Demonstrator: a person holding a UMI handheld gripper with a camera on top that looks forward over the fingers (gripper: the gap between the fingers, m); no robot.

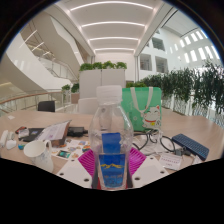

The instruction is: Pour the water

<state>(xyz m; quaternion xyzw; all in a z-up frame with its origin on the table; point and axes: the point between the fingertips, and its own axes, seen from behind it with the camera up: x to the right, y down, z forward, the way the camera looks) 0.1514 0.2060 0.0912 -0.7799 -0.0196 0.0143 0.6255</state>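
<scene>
The lower part of the clear plastic bottle is hidden where it drops between the fingers of the tool, so its base cannot be seen, and the water level inside is hard to make out through the glare. The bottle stands upright with a blue label around its middle, and the pink pads press against it from both sides, so the tool is clamped on the bottle. To the left, on the table, sits a white mug with its handle facing the tool; whether it holds anything cannot be told. Around it lies a jumble of small things, papers and dark flat shapes too small to name. Right of the bottle, black cables coil across the table, and a dark flat device lies near them at the table's far right. Behind the bottle stands a green bag, partly covered by the bottle's shoulder. Farther back are white planters topped with green plants, a row of tall plants along the right, and a high ceiling with long strip lights.
</scene>
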